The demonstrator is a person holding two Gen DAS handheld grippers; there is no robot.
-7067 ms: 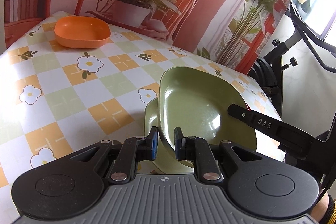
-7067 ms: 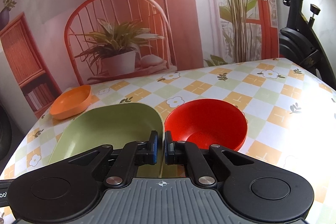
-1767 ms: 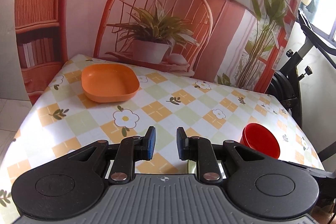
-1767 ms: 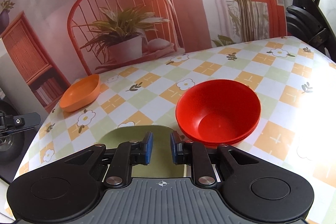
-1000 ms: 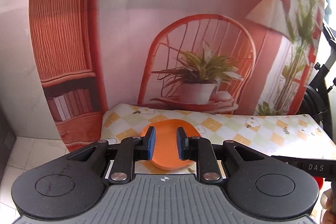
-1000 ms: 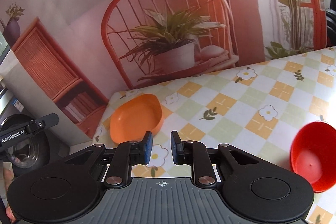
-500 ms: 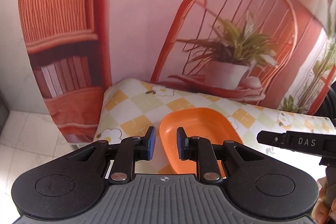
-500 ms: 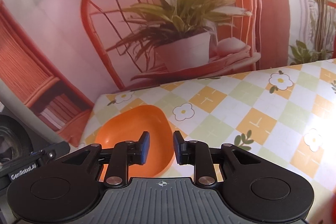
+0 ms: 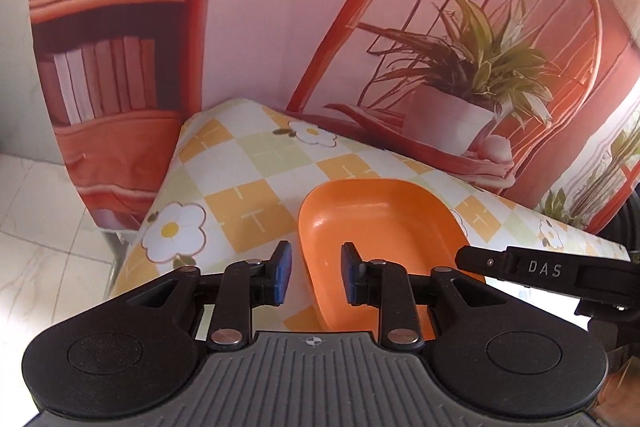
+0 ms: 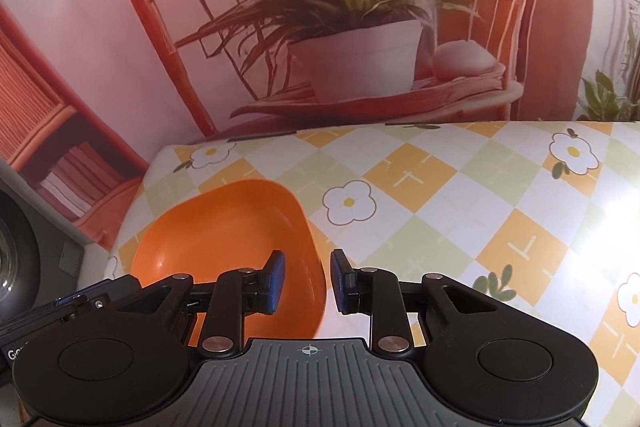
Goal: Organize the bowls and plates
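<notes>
An orange plate [image 9: 380, 223] with rounded corners lies near the far left corner of the checked table [image 9: 248, 171]. My left gripper [image 9: 314, 273] is open, and the plate's left rim stands between its blue-padded fingers. In the right wrist view the same orange plate [image 10: 224, 231] fills the lower left. My right gripper [image 10: 306, 279] is open too, with the plate's right rim in the gap between its fingers. Neither gripper is closed on the rim. The right gripper's black arm [image 9: 560, 273] shows in the left wrist view just past the plate's right side.
The table's left edge [image 9: 160, 195] drops to a tiled floor [image 9: 44, 239] close beside the plate. A printed backdrop [image 10: 360, 27] of a chair and potted plant hangs right behind the table. The flowered tablecloth [image 10: 480, 207] stretches to the right.
Both grippers have come closer to the orange plate and lower. Its left and right rims now lie between the fingers. Both stay open.
</notes>
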